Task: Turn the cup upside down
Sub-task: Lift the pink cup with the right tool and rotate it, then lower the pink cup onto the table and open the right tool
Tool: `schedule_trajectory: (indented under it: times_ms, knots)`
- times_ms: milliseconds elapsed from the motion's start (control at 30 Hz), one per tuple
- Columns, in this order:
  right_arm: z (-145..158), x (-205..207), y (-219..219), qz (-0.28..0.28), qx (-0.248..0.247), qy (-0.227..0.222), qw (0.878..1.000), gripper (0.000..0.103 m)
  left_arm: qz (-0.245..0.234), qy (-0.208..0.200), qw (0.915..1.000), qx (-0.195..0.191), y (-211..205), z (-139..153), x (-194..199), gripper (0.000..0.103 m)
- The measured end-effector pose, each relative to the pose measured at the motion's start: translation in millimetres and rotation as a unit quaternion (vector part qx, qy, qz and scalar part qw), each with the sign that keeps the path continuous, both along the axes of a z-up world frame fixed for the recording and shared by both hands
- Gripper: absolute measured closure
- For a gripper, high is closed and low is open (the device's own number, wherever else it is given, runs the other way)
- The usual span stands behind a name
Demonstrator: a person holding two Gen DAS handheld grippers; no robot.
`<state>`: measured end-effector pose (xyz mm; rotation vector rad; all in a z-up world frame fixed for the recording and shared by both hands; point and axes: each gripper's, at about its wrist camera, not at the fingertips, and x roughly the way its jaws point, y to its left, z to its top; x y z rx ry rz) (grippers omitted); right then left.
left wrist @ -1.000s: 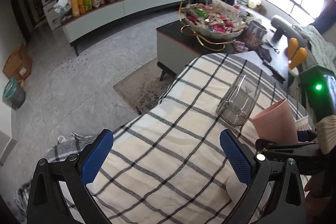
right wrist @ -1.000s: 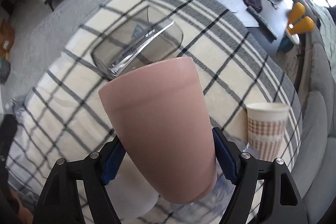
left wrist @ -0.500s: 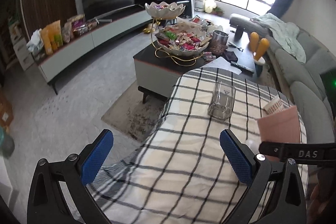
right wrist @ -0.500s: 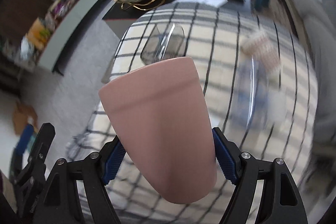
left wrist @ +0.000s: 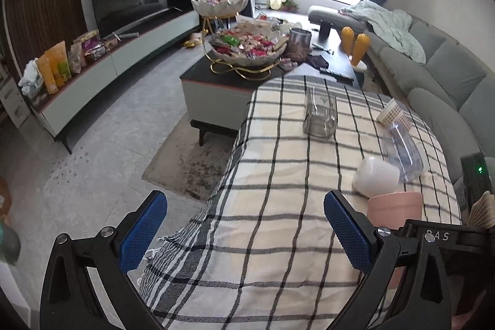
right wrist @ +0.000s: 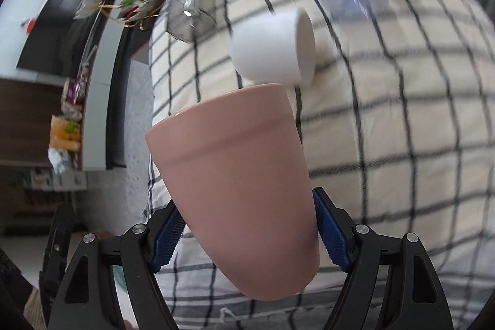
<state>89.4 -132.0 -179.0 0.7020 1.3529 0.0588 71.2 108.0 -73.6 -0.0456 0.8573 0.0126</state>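
Observation:
My right gripper (right wrist: 249, 240) is shut on a pink cup (right wrist: 235, 184), its blue pads clamping the cup's lower body; the rim points away from the camera and the cup hangs above the checked cloth. The same pink cup (left wrist: 394, 207) shows at the right edge of the left wrist view, held by the right gripper's black frame. My left gripper (left wrist: 246, 229) is open and empty, above the near left part of the cloth-covered table (left wrist: 278, 206).
A white cup (left wrist: 376, 180) lies on its side beside a clear plastic bottle (left wrist: 402, 149). A clear glass (left wrist: 320, 113) and a patterned paper cup (left wrist: 393, 113) sit farther back. A coffee table with a sweets bowl (left wrist: 247, 48) stands beyond; a sofa (left wrist: 448, 88) runs along the right.
My right gripper has rolled with the pink cup, so the scene behind it has turned sideways. My left gripper has drawn back and tilted up, showing more of the room.

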Motion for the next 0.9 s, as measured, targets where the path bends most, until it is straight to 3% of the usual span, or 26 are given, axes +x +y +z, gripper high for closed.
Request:
schedule_trajectory:
  times_ms: [433,567,733,900]
  knots:
    - [-35.8,2.8,3.8,-0.037,0.009,0.021,0.999,0.024,0.003,0.024,0.9997,0.003,9.4,-36.6,13.8,0.000]
    - [-35.2,6.4,4.8,-0.036,0.005,0.013,0.999,0.023,0.001,0.030,0.9995,0.004,9.2,-41.4,15.9,0.000]
    - [-33.1,-1.8,1.6,-0.034,0.009,0.012,0.999,0.014,0.001,0.024,0.9997,0.006,8.4,-36.7,11.6,0.000]
    - [-9.5,-14.9,-3.0,-0.022,-0.006,-0.018,1.000,0.014,-0.005,0.010,0.9999,-0.005,4.1,-27.1,-1.5,0.000]
